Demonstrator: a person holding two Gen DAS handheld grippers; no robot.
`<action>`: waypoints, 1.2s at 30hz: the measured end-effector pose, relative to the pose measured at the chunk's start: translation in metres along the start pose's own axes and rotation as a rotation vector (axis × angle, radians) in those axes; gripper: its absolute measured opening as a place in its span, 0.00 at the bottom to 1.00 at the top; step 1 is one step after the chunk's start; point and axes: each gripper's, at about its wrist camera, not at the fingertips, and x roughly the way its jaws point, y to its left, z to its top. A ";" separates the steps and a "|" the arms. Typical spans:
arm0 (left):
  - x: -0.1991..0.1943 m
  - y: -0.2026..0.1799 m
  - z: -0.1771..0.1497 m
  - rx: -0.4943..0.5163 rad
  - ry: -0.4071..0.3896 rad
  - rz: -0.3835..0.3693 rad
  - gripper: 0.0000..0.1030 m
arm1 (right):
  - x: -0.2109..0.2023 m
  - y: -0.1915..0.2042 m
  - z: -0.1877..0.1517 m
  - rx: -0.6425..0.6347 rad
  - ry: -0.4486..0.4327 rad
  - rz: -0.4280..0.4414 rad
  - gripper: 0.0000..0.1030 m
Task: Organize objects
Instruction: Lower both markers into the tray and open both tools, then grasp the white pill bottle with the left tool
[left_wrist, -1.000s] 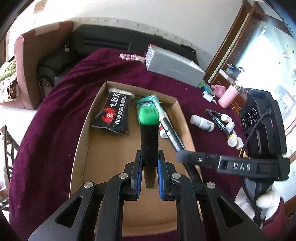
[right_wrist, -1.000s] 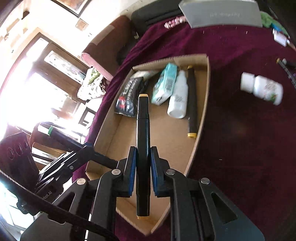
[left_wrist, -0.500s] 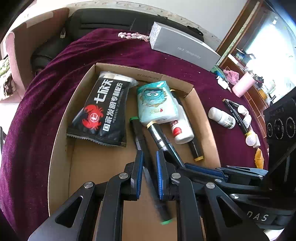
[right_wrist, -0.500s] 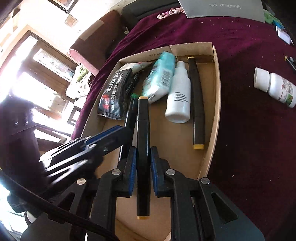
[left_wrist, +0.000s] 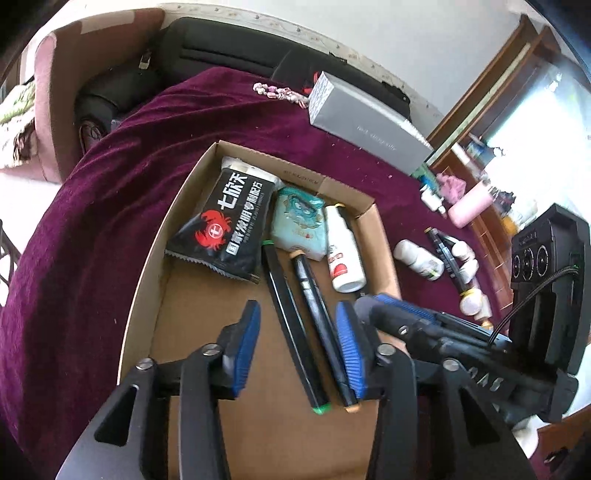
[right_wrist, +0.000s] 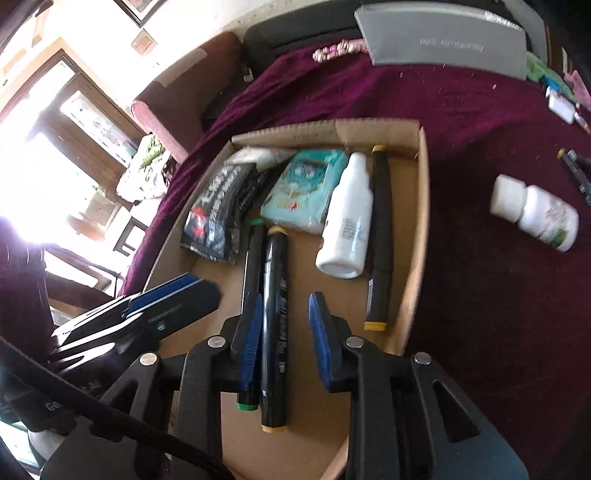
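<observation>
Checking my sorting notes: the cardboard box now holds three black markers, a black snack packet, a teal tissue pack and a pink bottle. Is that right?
Not quite: the bottle in the cardboard box is white, not pink, as the right wrist view shows. The three black markers, the black snack packet and the teal tissue pack are as stated.

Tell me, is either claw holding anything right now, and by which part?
Nothing is held. Both claws' jaws have just been opening: the green-tipped marker lies loose between the left claw's pads, the yellow-tipped marker between the right claw's.

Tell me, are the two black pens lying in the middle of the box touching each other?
Touching: in the right wrist view, the green-tipped pen and the yellow-tipped pen lie pressed side by side.
</observation>
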 end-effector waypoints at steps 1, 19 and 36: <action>-0.003 -0.001 -0.002 -0.010 -0.004 -0.011 0.40 | -0.008 -0.001 0.000 -0.003 -0.017 0.002 0.29; 0.009 -0.111 -0.038 0.131 0.077 -0.070 0.46 | -0.105 -0.104 -0.032 0.157 -0.276 -0.097 0.58; 0.138 -0.196 0.023 0.011 -0.002 0.189 0.46 | -0.206 -0.248 -0.068 0.358 -0.603 -0.252 0.71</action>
